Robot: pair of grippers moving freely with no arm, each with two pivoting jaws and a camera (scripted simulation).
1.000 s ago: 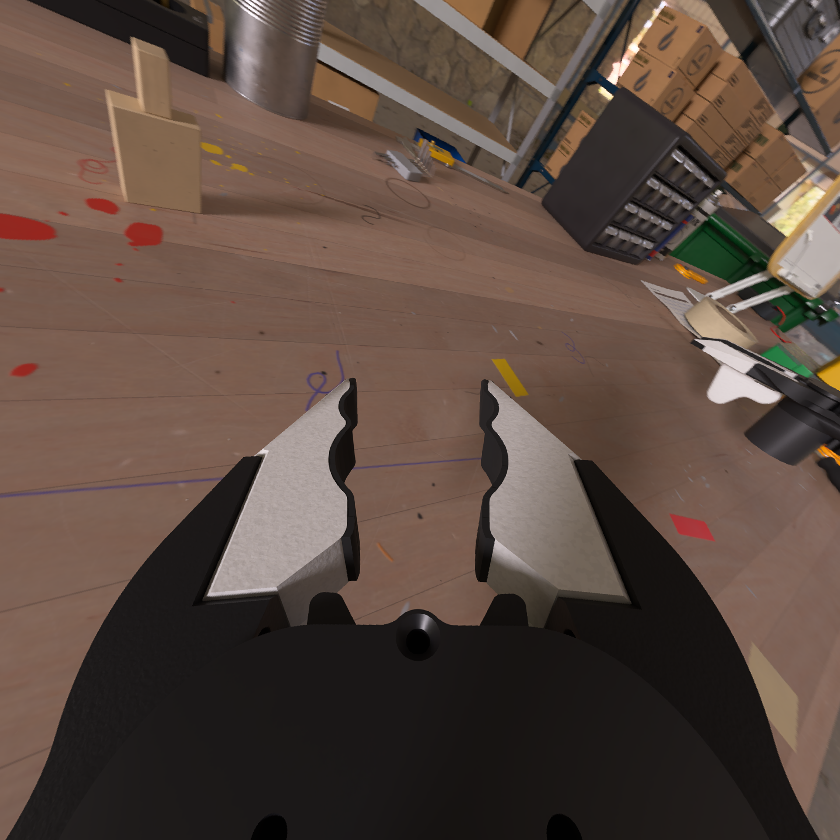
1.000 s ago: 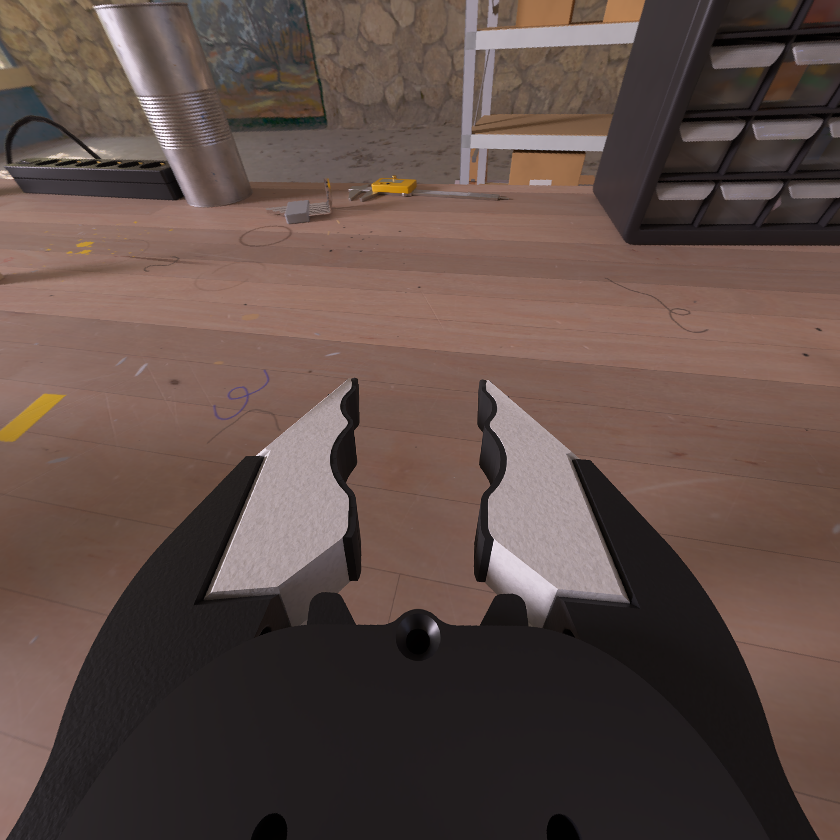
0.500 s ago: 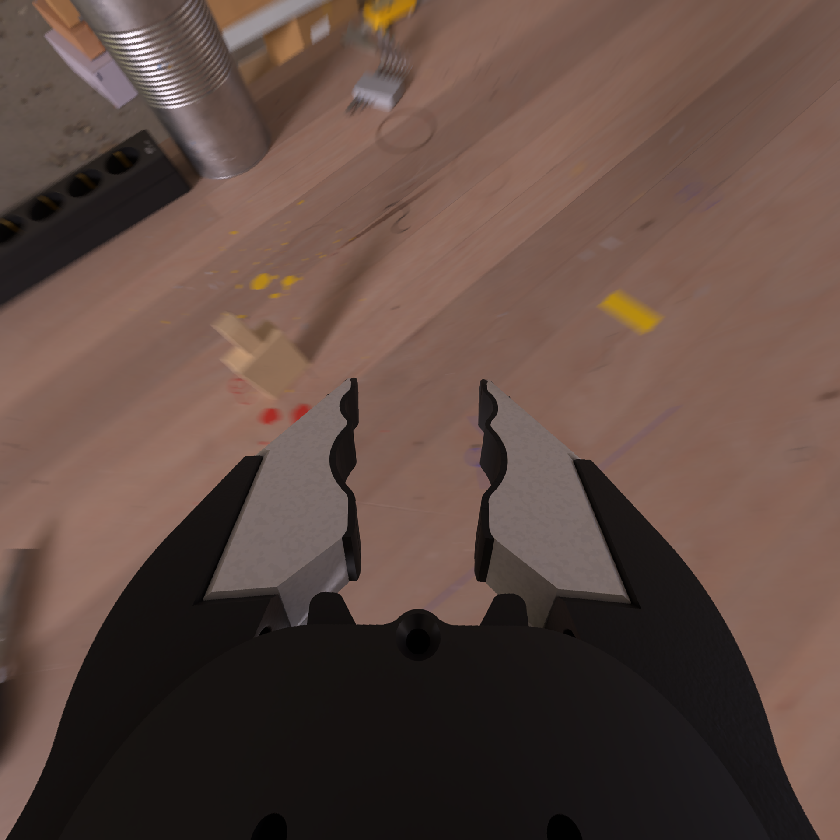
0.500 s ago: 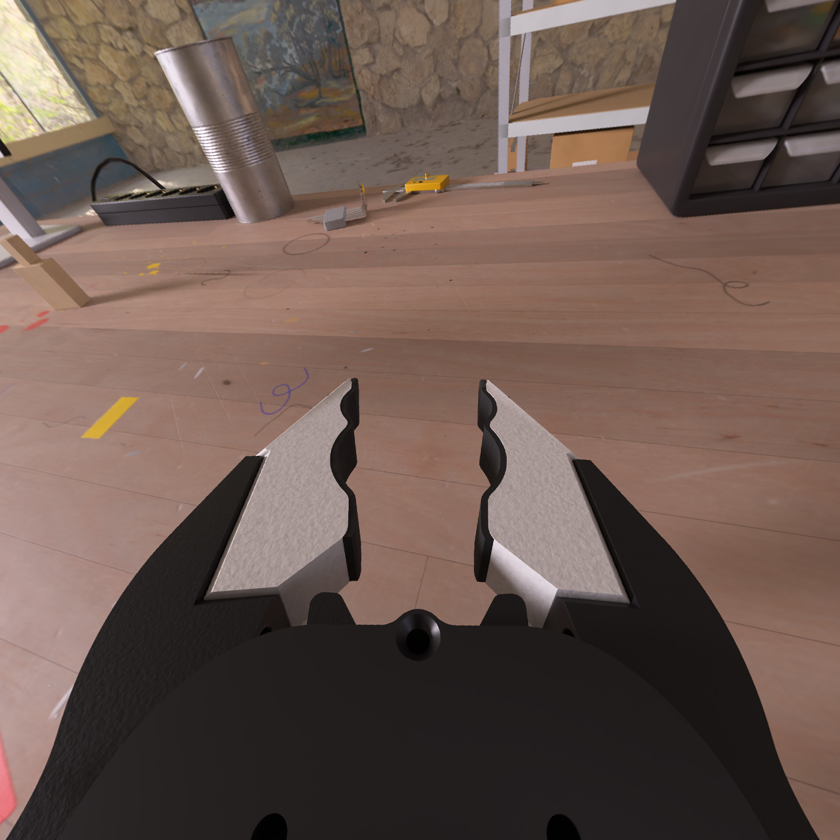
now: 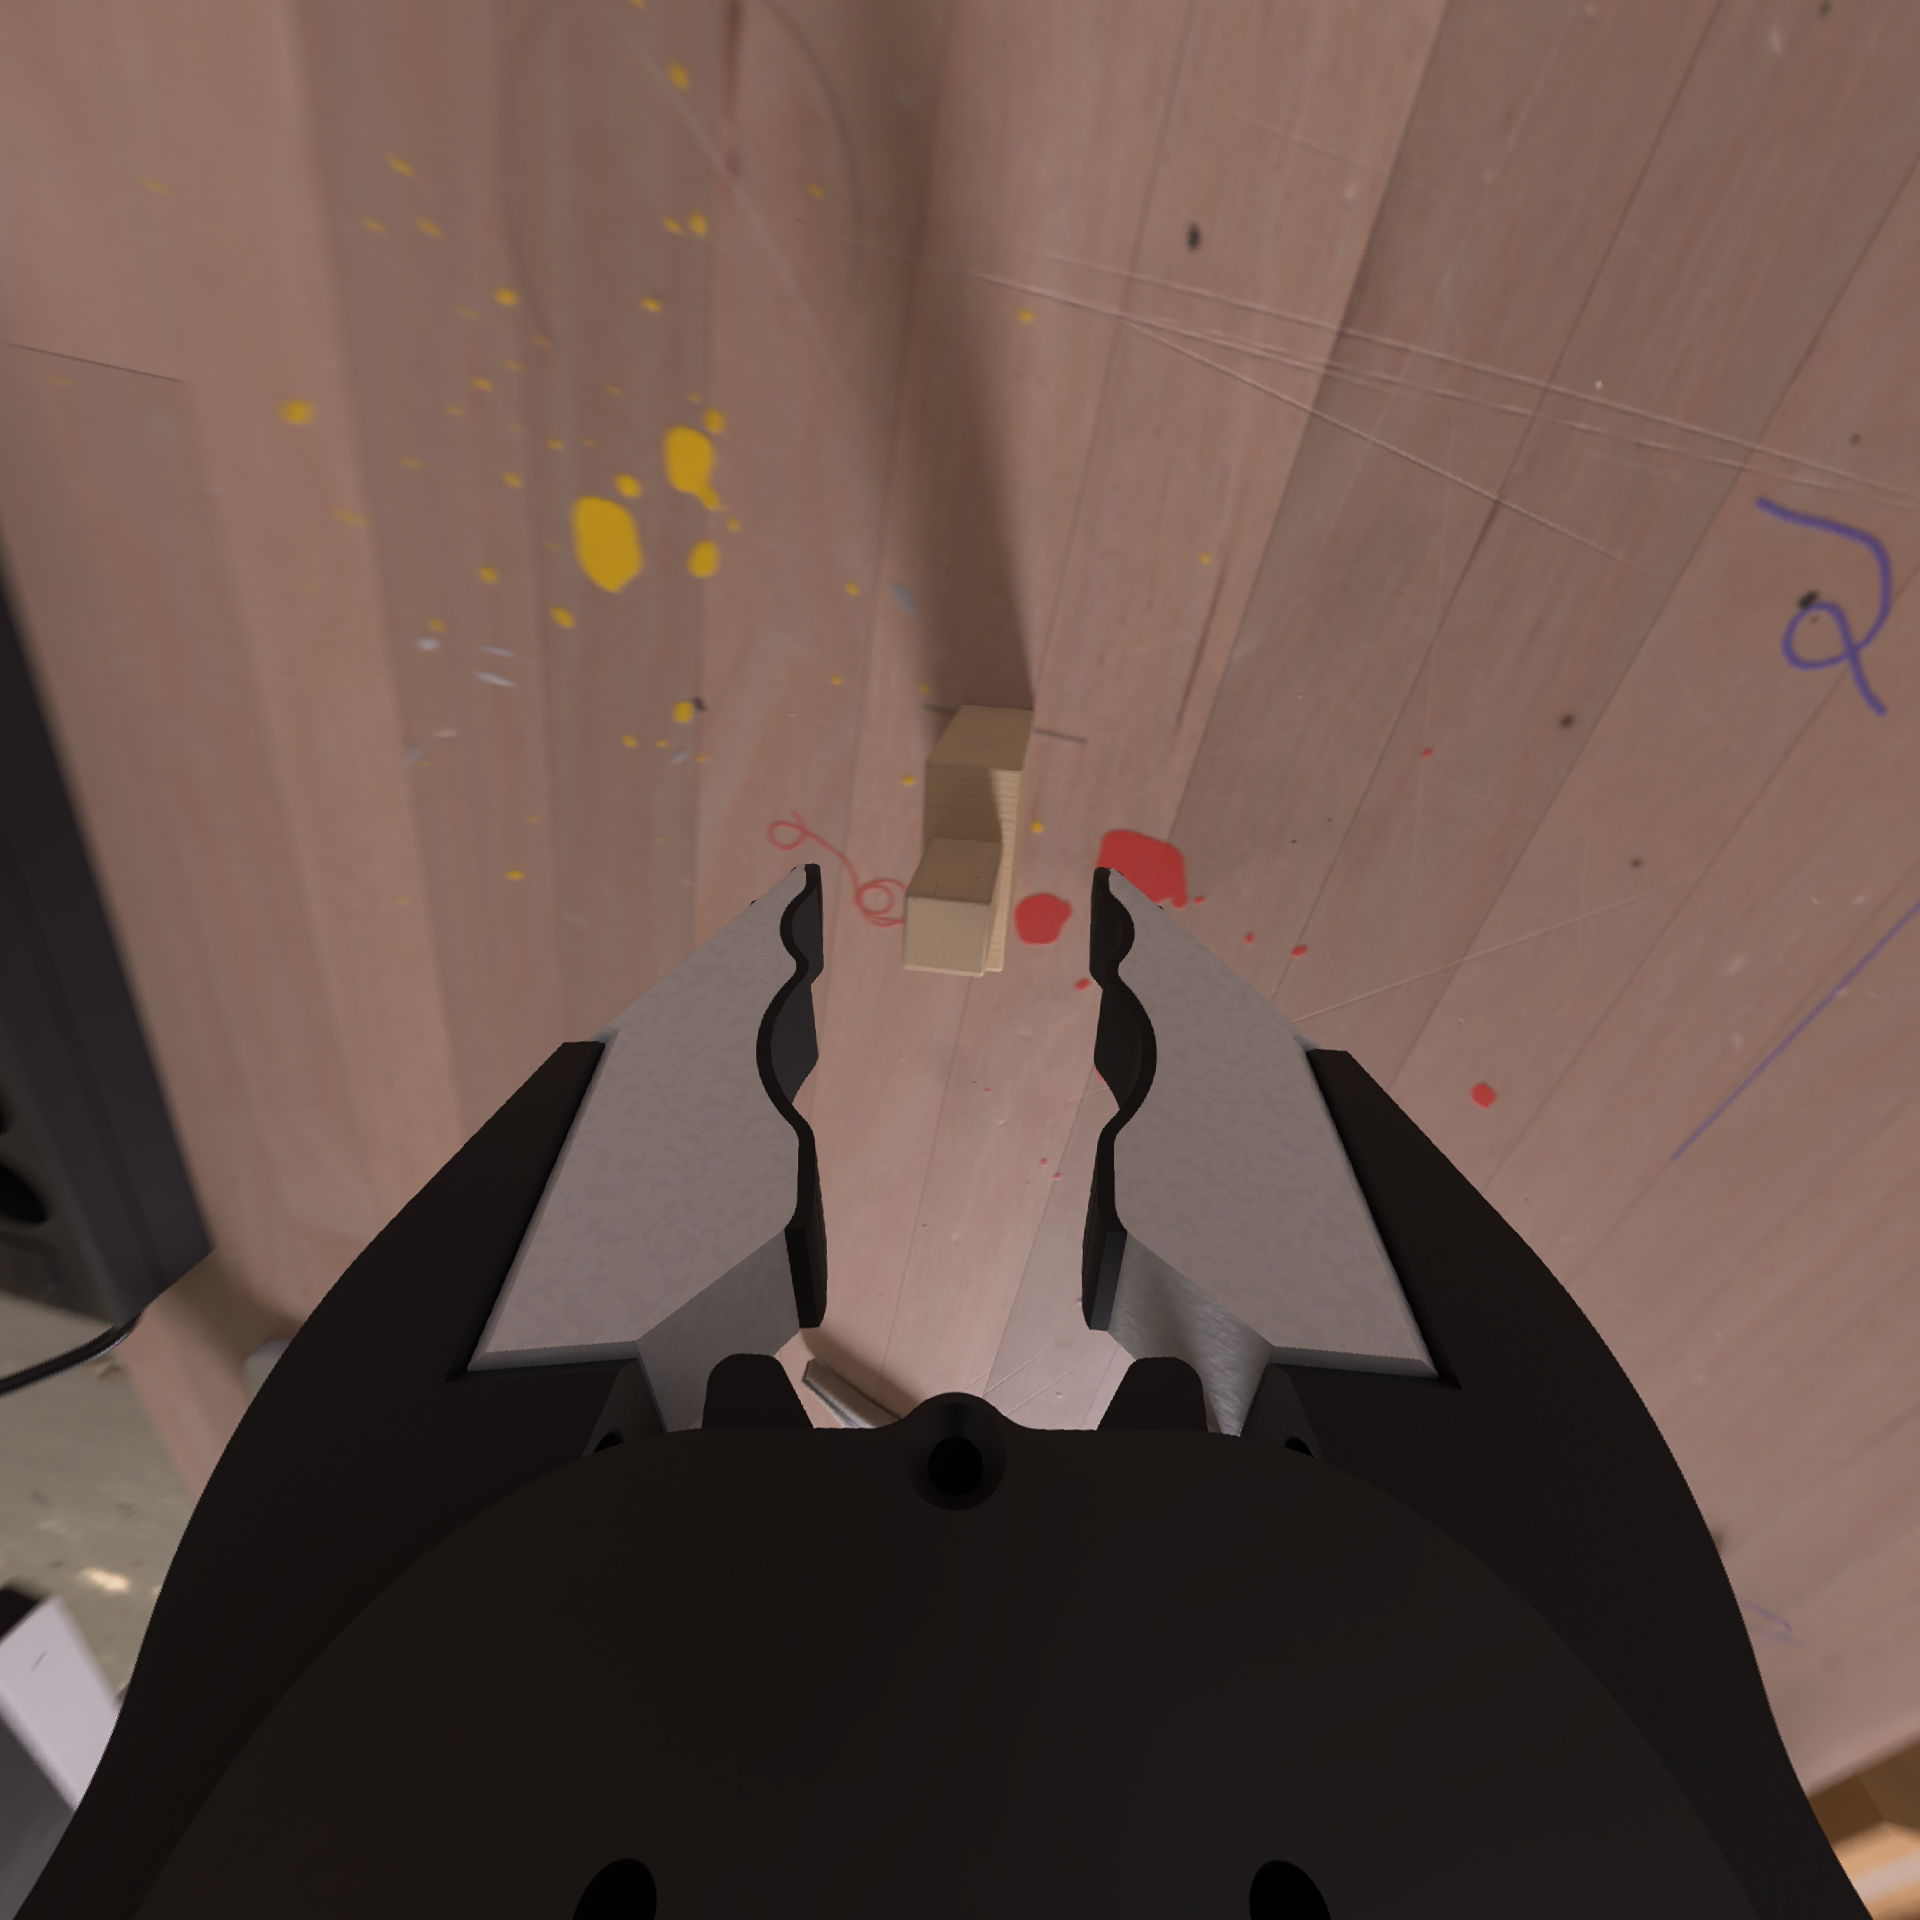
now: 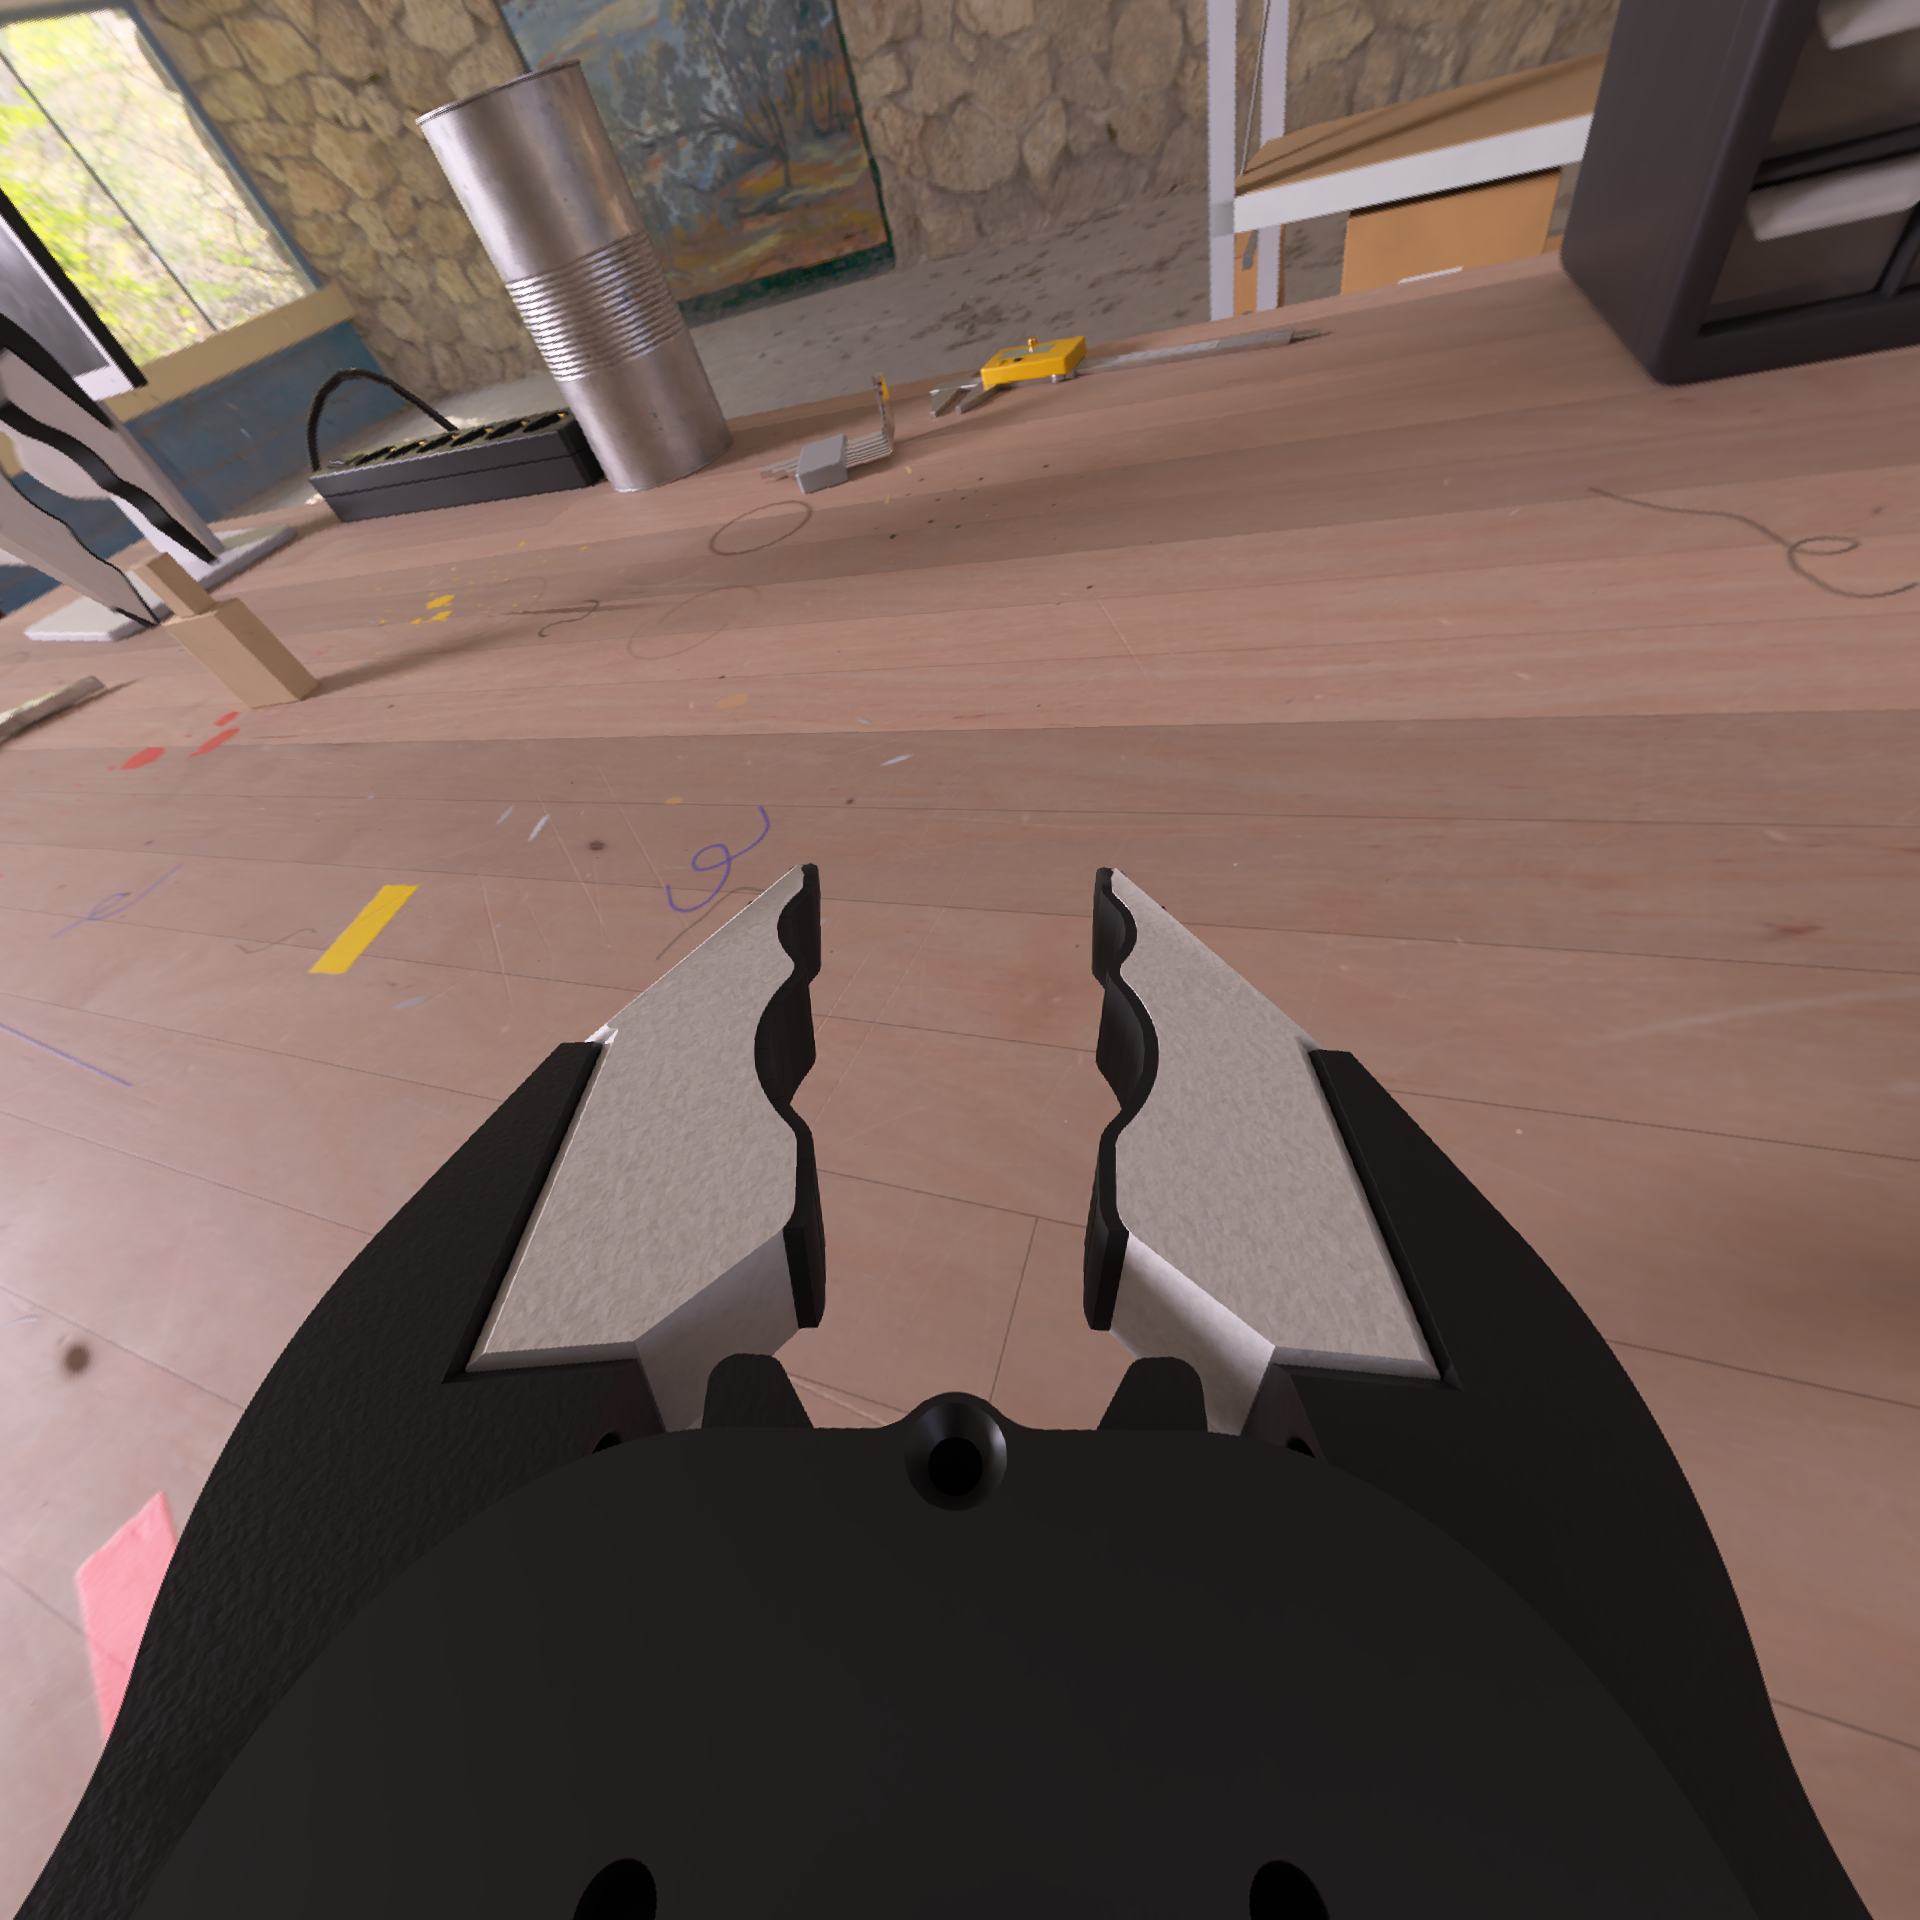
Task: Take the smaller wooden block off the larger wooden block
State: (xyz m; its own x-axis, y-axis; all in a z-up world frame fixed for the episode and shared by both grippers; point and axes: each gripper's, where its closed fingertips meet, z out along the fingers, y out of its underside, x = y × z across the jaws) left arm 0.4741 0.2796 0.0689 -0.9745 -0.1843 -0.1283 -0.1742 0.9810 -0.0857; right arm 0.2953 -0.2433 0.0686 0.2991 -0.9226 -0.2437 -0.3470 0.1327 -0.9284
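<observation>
Hovering above the counter [image 5: 1351, 520], the left gripper [image 5: 954, 883] points down at the small block [image 5: 951, 899], which stands on the large block [image 5: 977, 774]; jaws spread wide, holding nothing. Right gripper [image 6: 954, 883] sits well apart, jaws equally wide and empty.

smaller block [image 5: 954, 902] on larger block [image 5: 971, 774], tongs [image 5: 954, 883] above

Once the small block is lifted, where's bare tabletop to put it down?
Broad bare wood lies ahead of the open right gripper, between the yellow tape strip and the dark drawer cabinet. Crowded: back edge around the ribbed metal can, black power strip and yellow tool; also where the left gripper hovers over the pale stacked wooden blocks.
</observation>
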